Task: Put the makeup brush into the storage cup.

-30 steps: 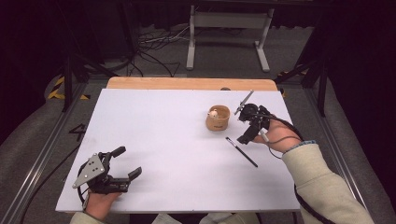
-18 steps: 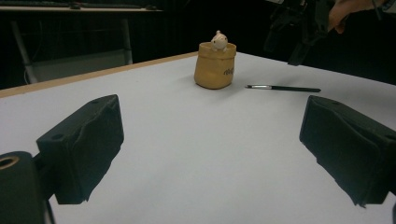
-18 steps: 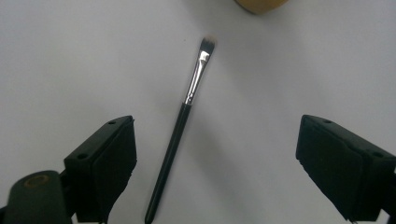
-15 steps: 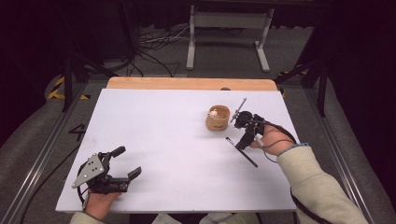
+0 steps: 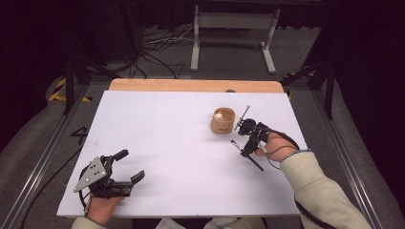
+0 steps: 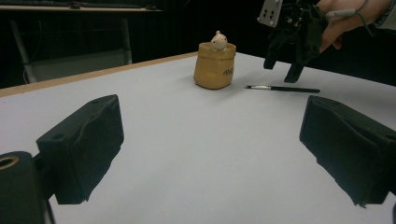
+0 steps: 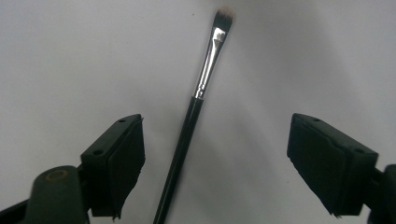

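Right tongs (image 7: pixel 215 163) hanging open over the white tabletop (image 5: pixel 167 143), left tongs (image 5: pixel 125 167) open too, resting near the front edge; dark room behind. Black brush (image 7: pixel 196 107) lying flat between the right tongs' jaws, untouched, just beside a tan pouch (image 5: pixel 222 120).

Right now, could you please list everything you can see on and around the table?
Table: one, white top with a wooden far edge, centre.
Pouch-shaped pot: one, tan, far right of the table, a small pale figure peeking out of it.
Brush: one, black handle, silver ferrule, lying flat just right of the pot.
Metal stand: one, grey, on the floor beyond the table.
Left gripper: one, black, open, near left corner.
Right gripper: one, black, open over the brush.
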Demonstrator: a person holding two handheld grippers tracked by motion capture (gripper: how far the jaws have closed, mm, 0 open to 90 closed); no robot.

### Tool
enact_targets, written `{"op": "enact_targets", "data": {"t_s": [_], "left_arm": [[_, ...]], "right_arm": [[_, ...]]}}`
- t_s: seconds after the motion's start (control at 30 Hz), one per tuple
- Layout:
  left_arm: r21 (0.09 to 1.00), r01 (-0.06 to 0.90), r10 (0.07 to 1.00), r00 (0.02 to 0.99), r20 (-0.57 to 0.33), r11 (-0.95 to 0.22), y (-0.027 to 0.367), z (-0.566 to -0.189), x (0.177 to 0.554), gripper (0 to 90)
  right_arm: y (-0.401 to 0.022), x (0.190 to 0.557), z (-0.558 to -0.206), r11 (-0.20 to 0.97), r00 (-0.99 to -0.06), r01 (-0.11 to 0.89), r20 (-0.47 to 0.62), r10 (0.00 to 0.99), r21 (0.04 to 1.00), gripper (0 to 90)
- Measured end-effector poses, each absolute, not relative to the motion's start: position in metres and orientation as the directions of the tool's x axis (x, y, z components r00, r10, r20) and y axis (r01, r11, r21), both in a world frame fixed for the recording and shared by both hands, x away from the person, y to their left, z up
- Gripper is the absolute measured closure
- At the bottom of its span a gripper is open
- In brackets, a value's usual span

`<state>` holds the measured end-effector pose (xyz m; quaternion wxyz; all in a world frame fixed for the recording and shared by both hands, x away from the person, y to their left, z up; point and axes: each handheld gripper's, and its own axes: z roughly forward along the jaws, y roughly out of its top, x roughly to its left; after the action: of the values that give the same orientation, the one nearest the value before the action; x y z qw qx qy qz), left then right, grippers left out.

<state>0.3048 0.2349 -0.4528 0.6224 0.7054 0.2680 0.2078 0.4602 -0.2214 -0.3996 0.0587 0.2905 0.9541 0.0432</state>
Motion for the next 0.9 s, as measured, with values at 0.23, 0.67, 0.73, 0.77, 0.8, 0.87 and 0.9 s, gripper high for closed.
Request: {"op": "enact_targets", "data": {"t_s": [0.23,0.67,0.73,0.77,0.8,0.87,0.9], "left_arm": [[0.989,0.127,0.636,0.770,-0.050,-0.076,0.2344,-0.4529,0.3046,6.9],[0.988,0.140,0.631,0.773,-0.064,-0.072,0.2347,-0.4525,0.3050,6.9],[0.988,0.139,0.632,0.772,-0.064,-0.069,0.2346,-0.4525,0.3050,6.9],[0.988,0.139,0.632,0.772,-0.064,-0.070,0.2346,-0.4525,0.3050,6.9],[0.988,0.139,0.632,0.773,-0.063,-0.073,0.2348,-0.4524,0.3050,6.9],[0.987,0.139,0.632,0.773,-0.062,-0.074,0.2347,-0.4525,0.3051,6.9],[0.987,0.140,0.633,0.772,-0.062,-0.074,0.2346,-0.4524,0.3050,6.9]], "right_arm": [[-0.2196,0.4584,-0.4059,0.831,-0.827,0.548,-0.085,0.555,0.099,29.4],[-0.2148,0.4575,-0.4084,0.824,-0.822,0.561,-0.061,0.566,0.076,57.4],[-0.2135,0.4571,-0.4088,0.825,-0.823,0.561,-0.058,0.565,0.071,61.6],[-0.2131,0.4570,-0.4090,0.825,-0.823,0.561,-0.060,0.565,0.068,63.2],[-0.2125,0.4567,-0.4094,0.826,-0.824,0.560,-0.063,0.563,0.065,65.0],[-0.2117,0.4564,-0.4099,0.826,-0.824,0.560,-0.068,0.563,0.057,67.3],[-0.2116,0.4564,-0.4101,0.829,-0.826,0.557,-0.071,0.559,0.056,68.0]]}}
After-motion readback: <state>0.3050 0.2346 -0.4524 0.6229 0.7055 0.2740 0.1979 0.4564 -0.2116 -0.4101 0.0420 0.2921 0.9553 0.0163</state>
